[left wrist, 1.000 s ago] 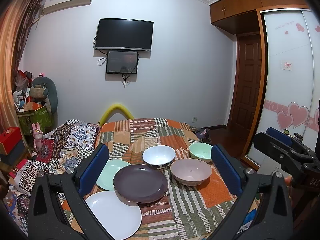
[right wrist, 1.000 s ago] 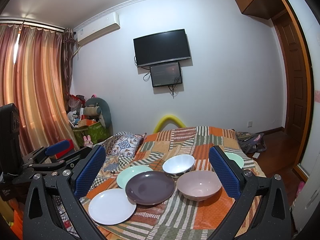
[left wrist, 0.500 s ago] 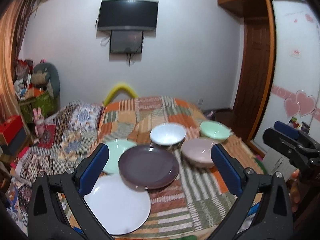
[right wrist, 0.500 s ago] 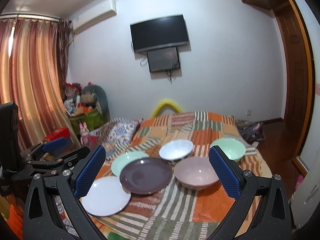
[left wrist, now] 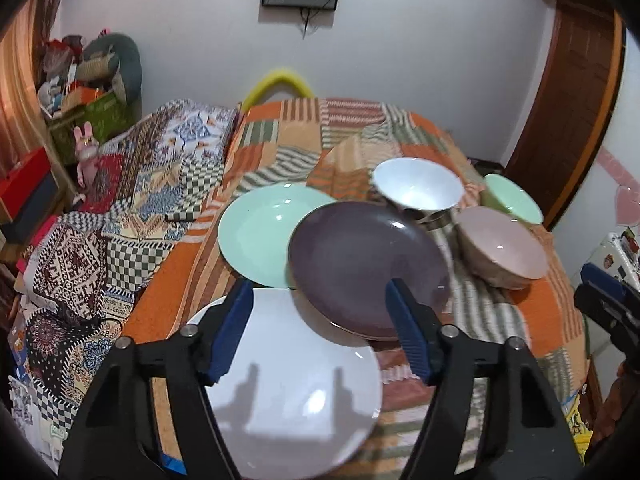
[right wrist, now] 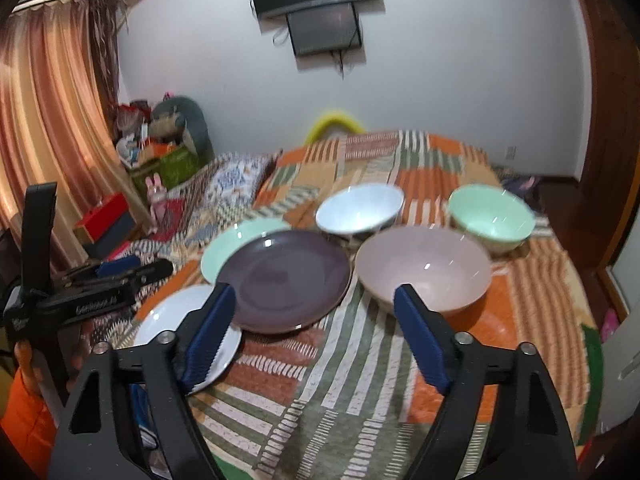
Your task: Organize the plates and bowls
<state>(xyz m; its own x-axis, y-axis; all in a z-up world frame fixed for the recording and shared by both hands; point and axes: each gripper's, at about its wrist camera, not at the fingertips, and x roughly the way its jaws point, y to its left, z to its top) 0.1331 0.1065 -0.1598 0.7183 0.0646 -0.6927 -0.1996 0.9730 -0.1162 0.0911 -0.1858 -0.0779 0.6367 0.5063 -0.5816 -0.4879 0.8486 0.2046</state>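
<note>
On a patchwork-quilted bed (left wrist: 472,320), the left claw (left wrist: 320,332) hangs wide open and empty directly over the round white plate (left wrist: 296,384). Just beyond that plate, overlapping its far rim, lies the dark purple plate (left wrist: 360,260). The right claw (right wrist: 316,336), also wide open and empty, faces the pink bowl (right wrist: 424,268), right of the purple plate.
</note>
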